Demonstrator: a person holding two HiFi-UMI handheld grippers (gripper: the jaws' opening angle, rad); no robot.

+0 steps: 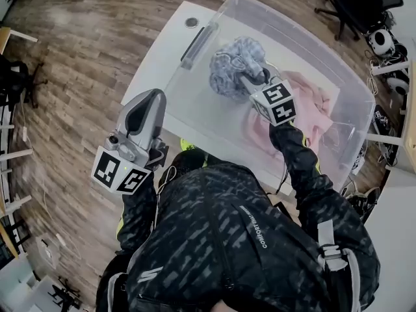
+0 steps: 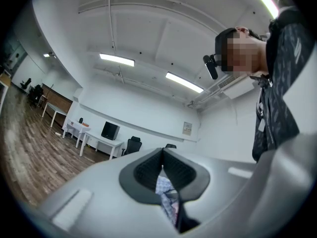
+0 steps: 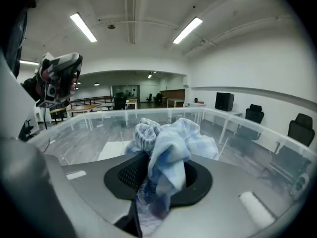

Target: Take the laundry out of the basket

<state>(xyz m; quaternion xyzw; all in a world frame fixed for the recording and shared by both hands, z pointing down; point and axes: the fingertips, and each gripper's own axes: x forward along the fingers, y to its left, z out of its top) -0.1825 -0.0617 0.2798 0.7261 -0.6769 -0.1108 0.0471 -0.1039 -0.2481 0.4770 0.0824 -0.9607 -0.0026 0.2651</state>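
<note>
Blue checked cloth (image 3: 173,138) | right claw (image 3: 153,165) grasping it | left claw (image 2: 162,155) clenched

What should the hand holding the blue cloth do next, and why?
Probably carry the blue checked cloth sideways, out past the wall of the clear bin. The right gripper is clamped on it and holds it above the bin, while pink laundry lies inside, waiting.

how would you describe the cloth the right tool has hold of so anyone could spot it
On the white table stands a clear plastic bin. Over its middle, the right tool grips a bunched blue checked cloth. It is the only blue piece; the pink clothing beside it lies loose in the bin.
</note>
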